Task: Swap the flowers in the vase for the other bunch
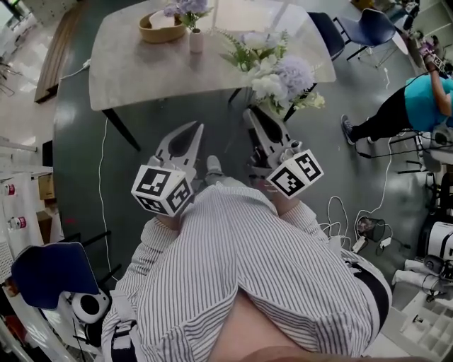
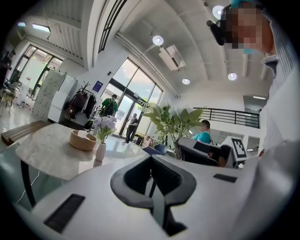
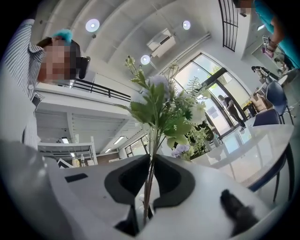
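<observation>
Nearest camera: the person's striped shirt (image 1: 262, 261) fills the lower head view, with both tools held out in front of it.
Markings: each tool carries a cube with black-and-white square markers, left cube (image 1: 161, 189) and right cube (image 1: 295, 173); the patterns carry no readable words.
Left claw (image 1: 196, 129): fully closed, jaw tips meeting, nothing between them; it touches nothing.
Right claw (image 1: 251, 114): closed down to a narrow gap, pinching the thin green stems of the loose bunch (image 1: 272, 71); the stems run up between the pads.
Loose bunch: white and pale lilac blooms with green leaves, heads standing above the right claw and overlapping the near right edge of the bench (image 1: 141, 71) in the head view.
Hand pose: both tools point forward toward the bench, side by side and roughly level; the hands sit under the cubes, mostly hidden.
Vase (image 1: 196, 40): small, pale, upright on the far part of the bench, with purple flowers (image 1: 187, 8) in it.
Beside vase: a round wooden bowl (image 1: 161, 28), just to its left.
Surroundings: a person in a teal top (image 1: 417, 106) stands at right, well apart.
</observation>
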Available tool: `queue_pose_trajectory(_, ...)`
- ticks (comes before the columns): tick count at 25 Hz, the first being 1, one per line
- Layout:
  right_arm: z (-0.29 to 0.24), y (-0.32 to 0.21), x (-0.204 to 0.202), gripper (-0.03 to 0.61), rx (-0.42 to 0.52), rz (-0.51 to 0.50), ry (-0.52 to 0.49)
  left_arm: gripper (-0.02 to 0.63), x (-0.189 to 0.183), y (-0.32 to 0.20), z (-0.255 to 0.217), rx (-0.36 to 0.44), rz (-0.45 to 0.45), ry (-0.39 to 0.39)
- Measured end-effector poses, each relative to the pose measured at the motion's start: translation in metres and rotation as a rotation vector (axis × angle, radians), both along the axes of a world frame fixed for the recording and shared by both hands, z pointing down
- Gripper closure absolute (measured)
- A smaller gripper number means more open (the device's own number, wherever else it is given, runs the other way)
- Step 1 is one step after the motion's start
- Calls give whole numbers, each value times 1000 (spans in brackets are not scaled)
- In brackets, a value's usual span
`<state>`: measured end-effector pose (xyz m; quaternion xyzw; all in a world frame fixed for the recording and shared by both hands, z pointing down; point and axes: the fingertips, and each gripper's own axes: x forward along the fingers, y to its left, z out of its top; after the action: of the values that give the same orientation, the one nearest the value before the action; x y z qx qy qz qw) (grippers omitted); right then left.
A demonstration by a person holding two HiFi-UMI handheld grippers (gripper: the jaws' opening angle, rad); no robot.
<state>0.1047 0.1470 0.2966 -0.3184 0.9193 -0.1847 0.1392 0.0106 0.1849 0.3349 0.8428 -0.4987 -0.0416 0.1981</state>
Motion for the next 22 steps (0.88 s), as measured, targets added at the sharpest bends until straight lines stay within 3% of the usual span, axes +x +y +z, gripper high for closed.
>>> queue_pose_trajectory(5,-2,0,1,543,47,-27,-4,601,5,-7,0,39,-11,-4)
queue_pose_trajectory(11,-10,-87,1,543,38,-35,-19,601,7,-93,-8,32,-12,-24)
queue_pose_trajectory(22,-6,-153,-7,543,21,-88,-42,601,7,-160,-6,23,-37,-37)
